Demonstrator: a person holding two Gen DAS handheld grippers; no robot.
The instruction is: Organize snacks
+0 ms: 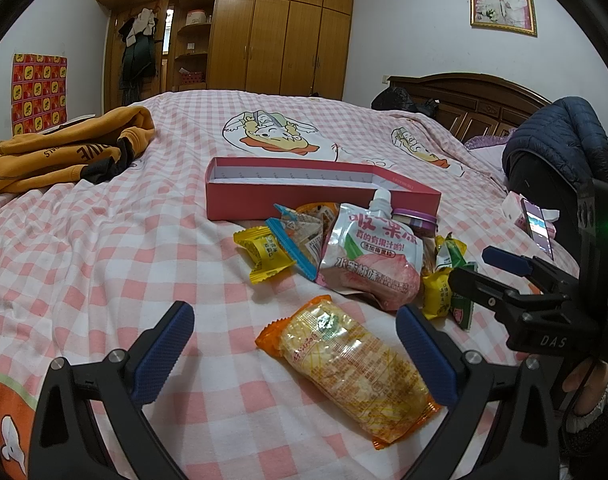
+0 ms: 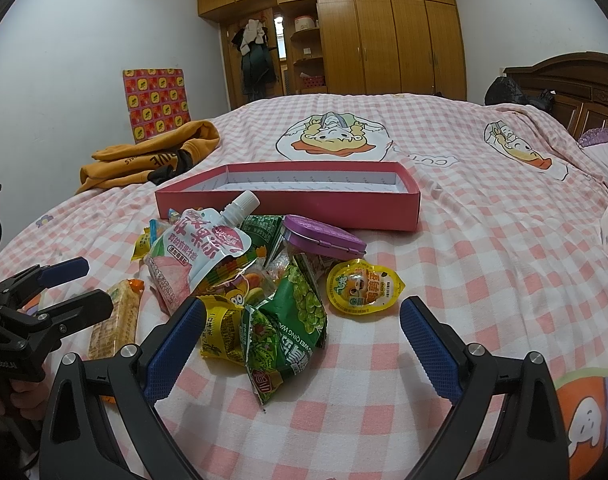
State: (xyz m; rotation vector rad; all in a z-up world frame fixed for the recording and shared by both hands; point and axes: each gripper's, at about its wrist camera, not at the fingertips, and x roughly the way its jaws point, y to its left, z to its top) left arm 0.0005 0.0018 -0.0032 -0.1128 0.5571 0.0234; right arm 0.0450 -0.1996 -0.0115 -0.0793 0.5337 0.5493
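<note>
Cracker pack (image 1: 353, 364) between left gripper (image 1: 296, 348) fingers

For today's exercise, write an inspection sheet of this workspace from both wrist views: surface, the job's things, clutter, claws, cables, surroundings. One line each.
Surface: bed with pink checked cover, rumpled, cartoon prints.
Job's things: pink box open, nothing seen in the visible part of its inside; snack pile in front of it, including peach drink pouch, purple-lidded tub, green pea packets, round jelly cup; wafer pack lies apart, nearer.
Clutter: orange sweatshirt; dark jacket; lit phone.
Claws: left claw open, straddling the wafer pack; right claw open, over the pea packets.
Cables: thin black lead by the hand holding the right claw.
Surroundings: wooden wardrobe, framed photo, headboard.
</note>
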